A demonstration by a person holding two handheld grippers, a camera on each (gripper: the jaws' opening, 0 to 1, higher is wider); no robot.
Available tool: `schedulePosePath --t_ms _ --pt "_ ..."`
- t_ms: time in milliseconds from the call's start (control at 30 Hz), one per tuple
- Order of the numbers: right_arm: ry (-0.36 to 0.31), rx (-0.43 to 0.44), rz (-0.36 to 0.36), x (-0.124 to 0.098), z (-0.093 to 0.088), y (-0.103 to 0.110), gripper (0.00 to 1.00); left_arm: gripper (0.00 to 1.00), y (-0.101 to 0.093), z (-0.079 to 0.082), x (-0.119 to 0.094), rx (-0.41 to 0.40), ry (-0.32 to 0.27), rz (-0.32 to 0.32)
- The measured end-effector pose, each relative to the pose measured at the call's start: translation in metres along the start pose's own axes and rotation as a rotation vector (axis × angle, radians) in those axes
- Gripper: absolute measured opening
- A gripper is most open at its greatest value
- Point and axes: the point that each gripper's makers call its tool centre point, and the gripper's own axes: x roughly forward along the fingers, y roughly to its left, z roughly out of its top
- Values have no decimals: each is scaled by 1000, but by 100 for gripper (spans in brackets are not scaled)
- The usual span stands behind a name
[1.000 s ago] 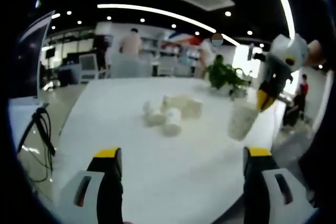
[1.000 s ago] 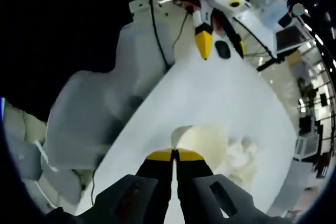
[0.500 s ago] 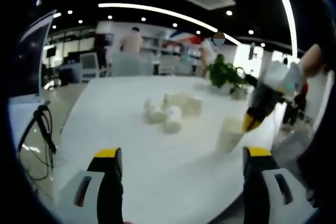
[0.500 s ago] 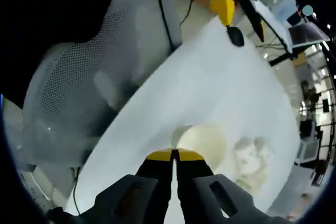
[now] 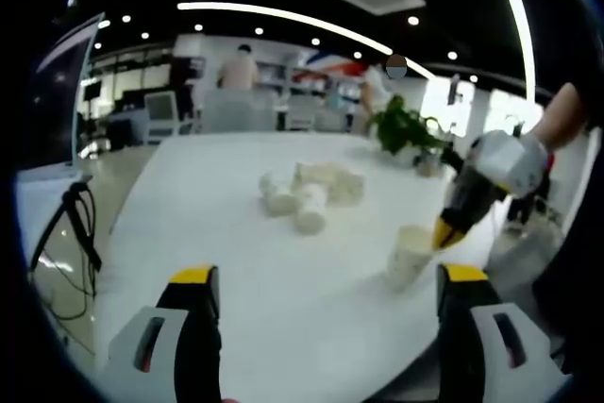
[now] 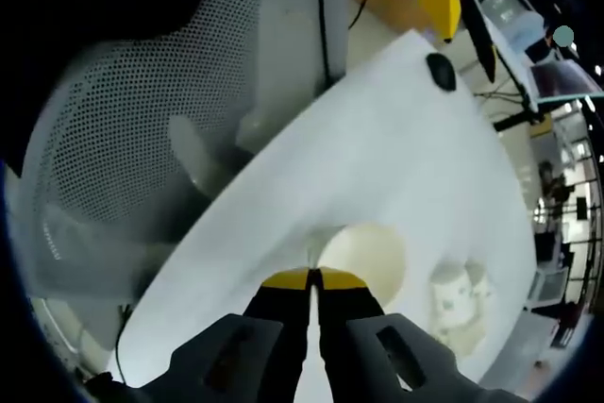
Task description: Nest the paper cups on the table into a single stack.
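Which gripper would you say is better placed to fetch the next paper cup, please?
Probably the left gripper: its fingers stand open facing the loose paper cups, while the right gripper is shut on an upright paper cup.

White table [image 5: 236, 261]; cream paper cups [image 5: 304, 197]; yellow-tipped black right gripper [image 6: 312, 279]; green plant [image 5: 404, 129].

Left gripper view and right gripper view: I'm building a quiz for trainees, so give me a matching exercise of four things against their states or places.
Things:
1. left hand-held gripper
2. right hand-held gripper
3. held paper cup
4. pile of paper cups

States or places:
A. lying mid-table
B. shut on a cup rim
C. open
D. upright near the table edge

Pairs: 1-C, 2-B, 3-D, 4-A
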Motion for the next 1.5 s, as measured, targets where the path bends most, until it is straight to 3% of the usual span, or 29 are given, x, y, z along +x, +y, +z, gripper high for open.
schedulePosePath --t_ms 333,433,800,933,1033,1200,1500 --pt "-12 20 -10 3 -1 0 2 95 1 6 -1 5 -17 9" --pt "-19 20 -30 2 0 -3 7 95 1 6 -1 -2 -19 8" --pt "-23 22 -36 0 0 2 11 95 -2 -2 -3 -11 -9 9" --pt "-34 40 -56 -5 0 1 17 95 -2 -1 -3 -14 -16 10" --pt "-42 36 -93 -9 2 -4 31 95 -3 1 -2 -9 -17 9" --pt "-81 62 -93 -16 11 -2 37 95 -2 2 0 -8 -24 7" --pt "-119 78 -158 -32 18 -6 53 95 0 2 -2 -5 -29 8"
